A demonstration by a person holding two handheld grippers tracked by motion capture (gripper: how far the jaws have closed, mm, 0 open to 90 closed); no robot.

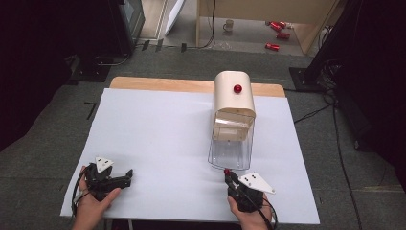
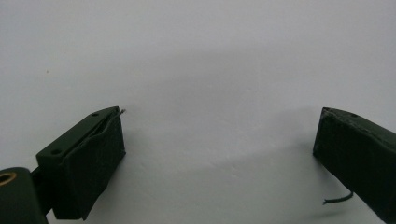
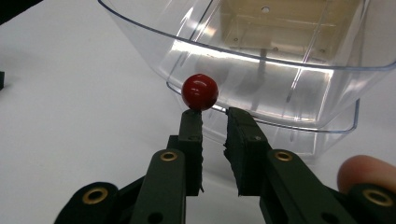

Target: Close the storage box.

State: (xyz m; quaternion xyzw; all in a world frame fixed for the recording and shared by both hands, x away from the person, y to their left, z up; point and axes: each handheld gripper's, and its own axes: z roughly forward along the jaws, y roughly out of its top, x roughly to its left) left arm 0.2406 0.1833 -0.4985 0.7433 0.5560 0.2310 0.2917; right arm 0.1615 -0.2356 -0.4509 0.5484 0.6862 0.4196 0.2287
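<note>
A cream box-shaped appliance (image 1: pixel 234 93) with a red knob (image 1: pixel 237 88) on top stands right of the table's centre. A clear plastic bin (image 1: pixel 231 146) juts from its front toward me; up close, the bin (image 3: pixel 280 60) has nothing in it. A small red ball (image 3: pixel 200 91) sits just past the tip of one finger (image 3: pixel 191 135), against the bin's near wall. My right gripper (image 1: pixel 229 175) (image 3: pixel 214 116) is open by a narrow gap with nothing between the jaws. My left gripper (image 1: pixel 125 178) (image 2: pixel 219 140) rests wide open over bare table at the front left.
The white table top (image 1: pixel 163 134) has a wooden strip (image 1: pixel 158 84) along its far edge. Beyond it, on the floor, lie red cans (image 1: pixel 277 28), a mug (image 1: pixel 229 25) and cables. A fingertip (image 3: pixel 362 170) shows beside the right gripper's frame.
</note>
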